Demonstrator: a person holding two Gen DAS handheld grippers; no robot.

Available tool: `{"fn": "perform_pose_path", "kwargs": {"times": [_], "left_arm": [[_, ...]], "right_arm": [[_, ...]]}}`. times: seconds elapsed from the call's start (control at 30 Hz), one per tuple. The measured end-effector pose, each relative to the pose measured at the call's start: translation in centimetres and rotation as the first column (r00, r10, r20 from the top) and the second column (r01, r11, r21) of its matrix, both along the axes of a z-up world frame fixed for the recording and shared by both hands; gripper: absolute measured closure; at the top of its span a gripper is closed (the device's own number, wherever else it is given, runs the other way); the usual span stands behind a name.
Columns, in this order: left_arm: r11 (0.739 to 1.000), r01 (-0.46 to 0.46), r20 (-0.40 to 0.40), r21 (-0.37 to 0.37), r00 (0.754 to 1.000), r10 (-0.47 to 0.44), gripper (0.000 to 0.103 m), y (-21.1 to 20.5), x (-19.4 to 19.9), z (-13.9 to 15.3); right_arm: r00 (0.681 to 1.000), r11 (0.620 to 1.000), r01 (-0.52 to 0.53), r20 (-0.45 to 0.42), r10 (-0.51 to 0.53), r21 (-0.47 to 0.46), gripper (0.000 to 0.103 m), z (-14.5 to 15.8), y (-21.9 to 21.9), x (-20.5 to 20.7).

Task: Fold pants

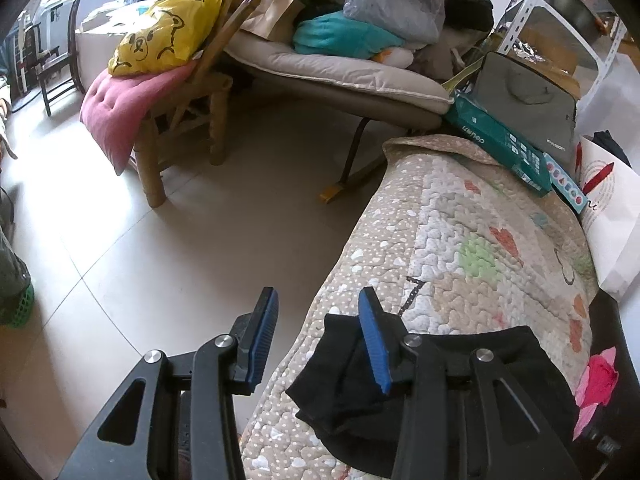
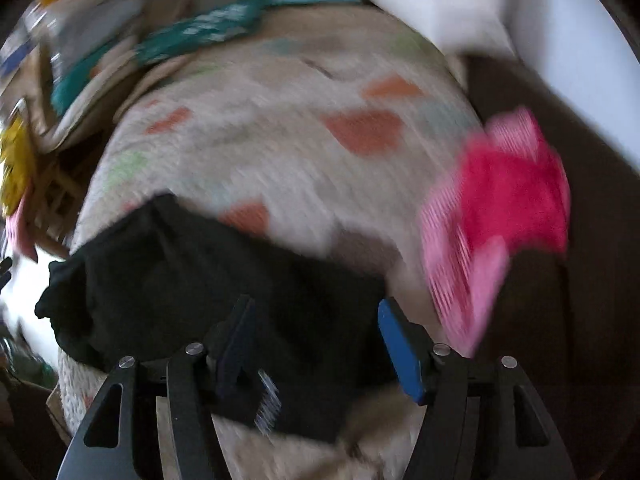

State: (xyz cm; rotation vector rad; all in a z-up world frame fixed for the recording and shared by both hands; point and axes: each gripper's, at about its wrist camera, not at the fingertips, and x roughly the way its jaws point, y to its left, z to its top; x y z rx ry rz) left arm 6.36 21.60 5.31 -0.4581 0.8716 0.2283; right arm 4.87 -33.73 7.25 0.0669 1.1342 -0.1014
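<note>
Quilted patchwork cover (image 1: 460, 216), the largest thing here, drapes a rounded seat, and the black pants (image 1: 460, 392) lie bunched at its near end, close to the edge above the tiled floor (image 1: 160, 240). My judgement: that slope is the main risk. The bundle sits where the cover falls away, so a careless tug or a loose release could send it sliding off, or let the layers spring open and undo the fold. A second risk is the pink cloth (image 2: 508, 208) just beside the pants on the right; a hurried grasp could catch it as well.

Left gripper (image 1: 320, 300) stands partly open. Its right pad lies over a corner of the pants, its left pad hangs over bare floor, and nothing is clamped between them; whether the right pad actually touches the fabric I cannot tell.

Right gripper (image 2: 316, 312), in a badly blurred view, has its jaws fairly wide over the black fabric. The pads do not press on it, so I judge that nothing is held.
</note>
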Motion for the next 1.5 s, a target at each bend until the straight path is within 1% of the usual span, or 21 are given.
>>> {"fn": "perform_pose_path", "kwargs": {"times": [0.13,0.23,0.33,0.37,0.43,0.5,0.57,0.7,0.8,0.83,0.9,0.93,1.0,1.03,1.07,1.1,1.13,1.2,1.3,1.4,1.5], "left_arm": [[1.000,-0.009,-0.025,0.016,1.000,0.010,0.062,0.0,-0.2,-0.7],[1.000,-0.021,-0.043,0.002,0.999,0.021,0.062,0.4,-0.2,-1.3],[1.000,-0.021,-0.047,-0.023,0.999,0.020,0.062,0.5,0.0,-1.6],[1.000,-0.016,-0.045,-0.019,0.999,0.015,0.062,0.3,0.1,-1.5],[1.000,-0.003,-0.039,-0.004,0.999,0.003,0.062,-0.1,0.1,-1.4],[1.000,0.012,-0.034,0.018,0.999,-0.012,0.062,-0.6,0.1,-1.1],[1.000,0.017,-0.036,0.016,0.999,-0.017,0.062,-0.7,0.1,-1.1],[1.000,0.020,-0.038,0.001,0.999,-0.020,0.062,-0.8,0.6,-1.2],[0.999,0.037,-0.036,0.025,0.999,-0.036,0.062,-1.4,0.7,-1.1],[0.999,0.040,-0.037,0.033,0.999,-0.039,0.062,-1.5,0.7,-1.1],[0.999,0.039,-0.040,0.031,0.999,-0.038,0.062,-1.5,0.7,-1.1],[0.999,0.038,-0.039,0.029,0.999,-0.037,0.062,-1.5,0.7,-1.1],[0.999,0.028,-0.043,0.017,0.999,-0.027,0.062,-1.4,0.7,-1.2],[1.000,0.024,-0.045,0.010,0.999,-0.024,0.062,-1.3,0.7,-1.3],[1.000,0.023,-0.046,0.004,0.999,-0.023,0.062,-1.3,0.7,-1.3],[1.000,0.022,-0.046,0.001,0.999,-0.022,0.062,-1.1,0.6,-1.4],[1.000,0.022,-0.046,-0.001,0.999,-0.022,0.062,-1.1,0.7,-1.4],[1.000,0.025,-0.047,0.002,0.999,-0.025,0.062,-1.0,0.6,-1.4],[0.999,0.033,-0.048,0.006,0.998,-0.033,0.062,-1.1,0.6,-1.5],[1.000,0.030,-0.048,0.006,0.998,-0.030,0.062,-1.2,0.5,-1.5],[1.000,0.020,-0.044,-0.001,0.999,-0.020,0.062,-1.1,0.3,-1.6]], "right_arm": [[0.994,0.991,0.111,-0.015,-0.110,0.073,0.035,-2.9,-1.7,-3.2],[0.997,0.996,0.080,0.017,-0.081,0.042,0.036,-3.8,-0.7,-3.7],[0.998,0.996,0.035,0.052,-0.031,-0.088,0.039,-3.6,0.4,-3.3],[0.998,0.994,0.034,0.059,-0.028,-0.102,0.039,-3.6,0.2,-2.6],[0.999,0.997,0.044,0.033,-0.042,-0.059,0.041,-4.1,-0.4,-1.2],[0.998,0.998,0.056,-0.007,-0.056,0.011,0.068,-5.0,-1.0,0.0],[0.997,0.995,0.057,-0.050,-0.053,0.080,0.089,-5.6,-0.9,0.6],[0.999,1.000,0.009,-0.045,-0.010,-0.012,0.091,-4.0,0.4,1.5],[0.999,0.996,0.054,-0.003,-0.054,-0.067,0.091,-2.0,-0.5,3.1],[0.998,0.991,0.063,0.006,-0.063,-0.118,0.091,-1.6,-0.6,3.5],[0.997,0.979,0.066,-0.015,-0.070,-0.195,0.085,-2.1,-0.5,4.0],[0.995,0.972,0.065,-0.055,-0.080,-0.225,0.077,-3.0,-0.6,4.1],[0.991,0.963,0.089,-0.072,-0.111,-0.253,0.072,-3.7,-1.1,3.7],[0.991,0.963,0.106,-0.058,-0.124,-0.249,0.059,-3.6,-1.6,3.2],[0.990,0.969,0.122,-0.038,-0.133,-0.214,0.035,-3.3,-2.2,2.5],[0.990,0.976,0.135,-0.024,-0.141,-0.174,0.026,-3.1,-2.7,1.9],[0.989,0.980,0.147,-0.008,-0.150,-0.136,0.023,-2.8,-3.3,1.0],[0.987,0.985,0.163,0.007,-0.163,-0.053,0.023,-2.9,-4.1,-0.6],[0.979,0.978,0.204,-0.035,-0.203,0.042,0.023,-4.6,-4.8,-1.9],[0.983,0.984,0.181,-0.013,-0.181,-0.005,0.021,-5.4,-3.9,-1.9],[0.988,0.987,0.141,-0.074,-0.135,0.078,0.024,-7.3,-2.5,-1.2]]}}
